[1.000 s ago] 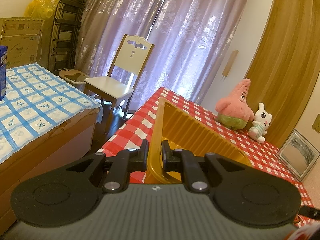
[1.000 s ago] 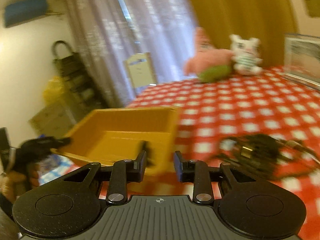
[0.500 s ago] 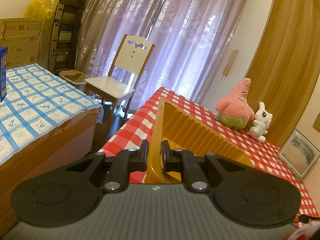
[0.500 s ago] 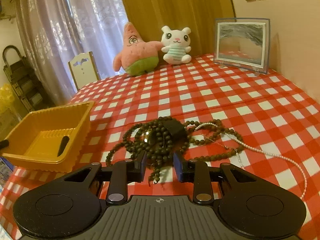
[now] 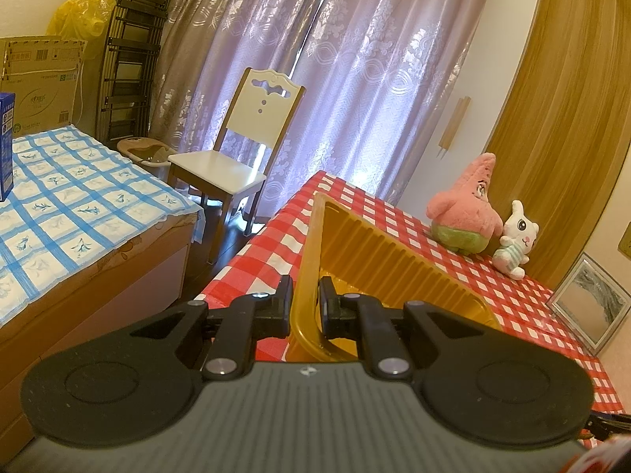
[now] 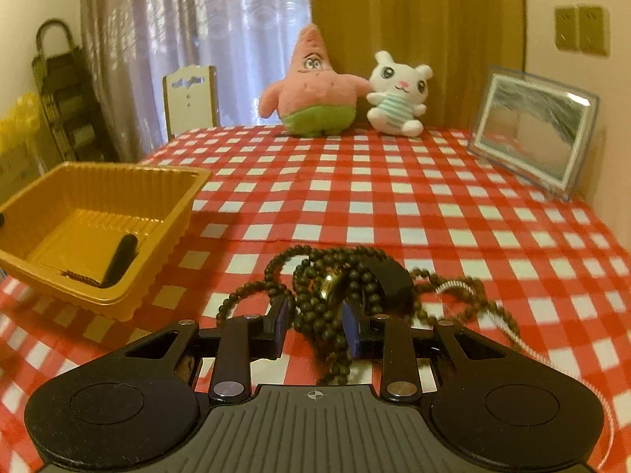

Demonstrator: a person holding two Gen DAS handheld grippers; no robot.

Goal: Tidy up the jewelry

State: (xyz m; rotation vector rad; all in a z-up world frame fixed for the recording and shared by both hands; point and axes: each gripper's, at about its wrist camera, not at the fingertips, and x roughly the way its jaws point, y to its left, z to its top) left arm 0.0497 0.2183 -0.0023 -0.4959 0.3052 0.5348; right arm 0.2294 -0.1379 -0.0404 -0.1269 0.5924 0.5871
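Left view only: bed [image 5: 79, 213], chair [image 5: 232, 157] and curtain [image 5: 355, 59] show beyond the table edge; the beads are out of this view.
Right view only: the beads [image 6: 339, 283] and the whole tray [image 6: 98, 228] show, with the black tip of the left gripper's inner finger [image 6: 118, 256] lying inside the tray.
Both views: star plush [image 6: 311, 86], rabbit plush [image 6: 398, 94] and picture frame [image 6: 532, 134] at the far side of the checked table [image 6: 394, 197].
Left gripper [image 5: 305, 299]: points slightly down and over the tray's near corner; jaws nearly closed, pinching the tray wall, one finger outside and one inside.
Right gripper [image 6: 315, 323]: tilted down toward the table, low over the bead heap; jaws part open, a bunch of beads between the blue pads [image 6: 351, 331]. Whether the pads press on the beads I cannot tell.
Tray: gold, ribbed, rectangular; it sits on the table's left part, open side up, its long axis running from the left gripper away across the table.
Beads: a dark tangled heap just right of the tray, apart from it; loops spread sideways, with a black band [image 6: 390, 280] and a gold ring [image 6: 331, 287] in the heap.
Cord [image 6: 508, 323]: pale, trails from the heap toward the right.
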